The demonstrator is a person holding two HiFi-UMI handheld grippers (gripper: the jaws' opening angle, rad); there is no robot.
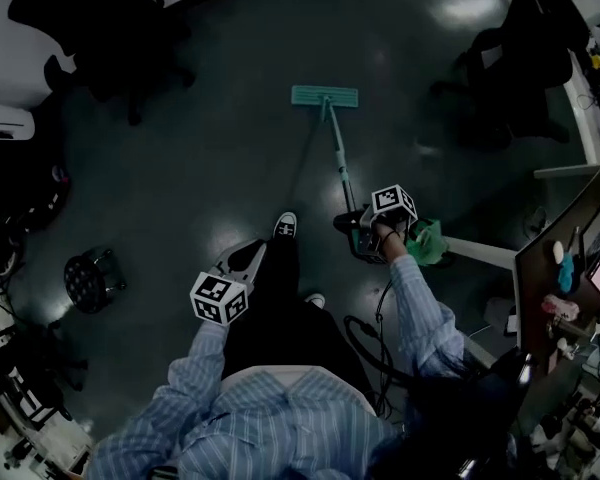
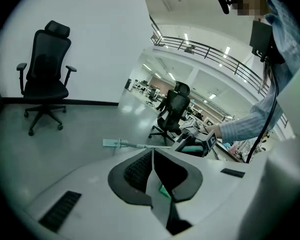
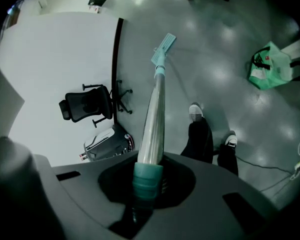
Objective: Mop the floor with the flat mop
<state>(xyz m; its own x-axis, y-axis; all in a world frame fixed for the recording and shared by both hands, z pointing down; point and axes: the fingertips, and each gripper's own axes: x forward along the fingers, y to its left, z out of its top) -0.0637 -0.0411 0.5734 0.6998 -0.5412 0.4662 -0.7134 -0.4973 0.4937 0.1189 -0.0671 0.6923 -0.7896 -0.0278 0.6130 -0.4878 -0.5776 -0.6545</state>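
The flat mop lies out ahead of me, its teal head [image 1: 325,96] flat on the dark shiny floor and its silver handle [image 1: 337,148] running back toward my right hand. My right gripper [image 1: 352,223] is shut on the teal grip end of the handle [image 3: 153,119], and the mop head [image 3: 163,45] shows far down the shaft. My left gripper [image 1: 255,251] hangs by my left leg, away from the mop, its jaws shut with nothing in them. From the left gripper [image 2: 152,154], the mop head [image 2: 111,143] shows on the floor beyond.
A black office chair [image 1: 100,28] stands at the far left by the white wall, another [image 1: 520,38] at the far right. A green bag [image 1: 427,241] sits by my right hand. A round stool [image 1: 90,278] is at left, a cluttered desk [image 1: 570,258] at right.
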